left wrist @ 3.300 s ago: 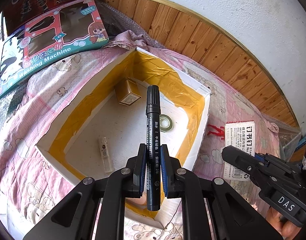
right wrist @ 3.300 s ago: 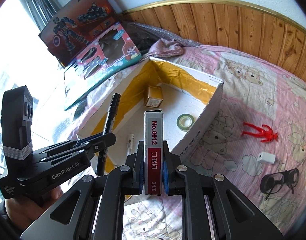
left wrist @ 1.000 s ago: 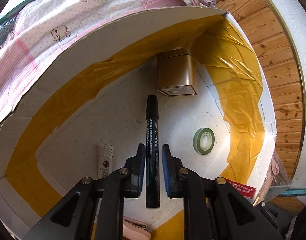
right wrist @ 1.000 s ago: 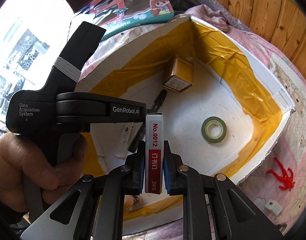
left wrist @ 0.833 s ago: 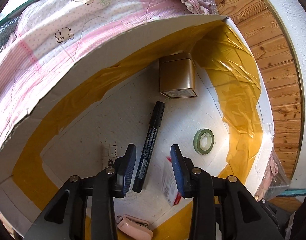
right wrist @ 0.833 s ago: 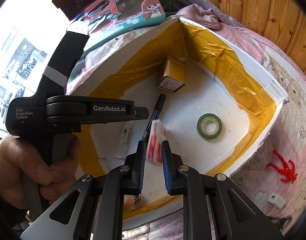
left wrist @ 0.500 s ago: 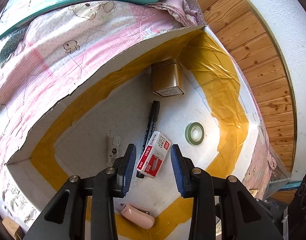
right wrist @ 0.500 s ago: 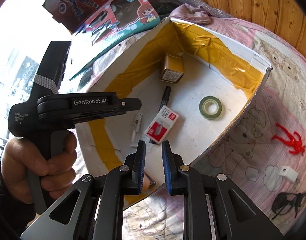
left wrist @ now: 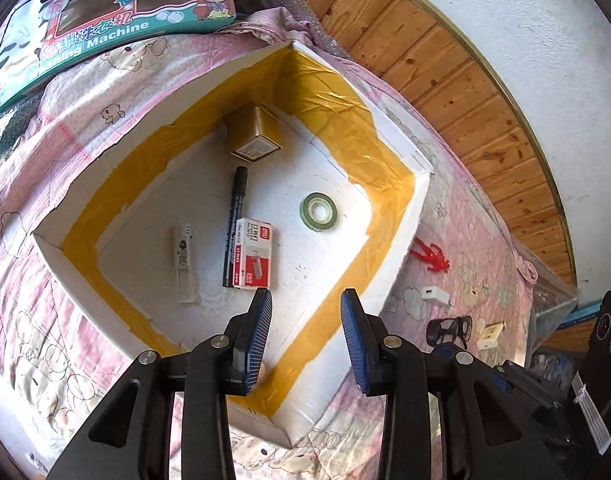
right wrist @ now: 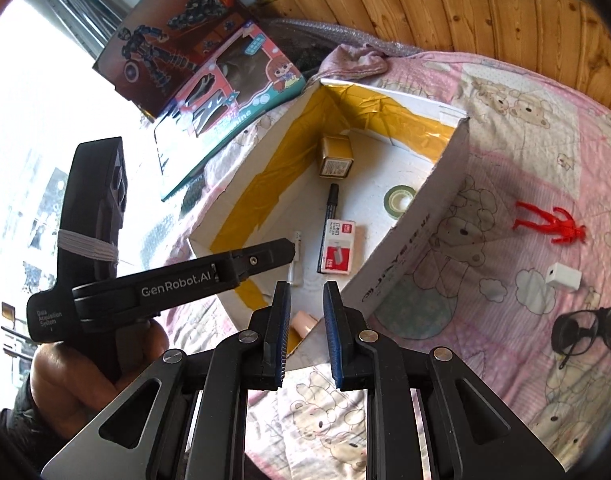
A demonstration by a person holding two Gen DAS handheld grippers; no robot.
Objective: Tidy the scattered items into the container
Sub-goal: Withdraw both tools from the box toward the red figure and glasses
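Already the black marker (left wrist: 234,224) and the staple box (left wrist: 254,254) lay touching at the centre of the taped box (left wrist: 399,236). Both the left gripper (left wrist: 306,318) and the right gripper (right wrist: 306,318) were parted, empty. At three o'clock of the box, the red figure (right wrist: 551,224) looked light, thin and bendy; its torso seemed the best hold.
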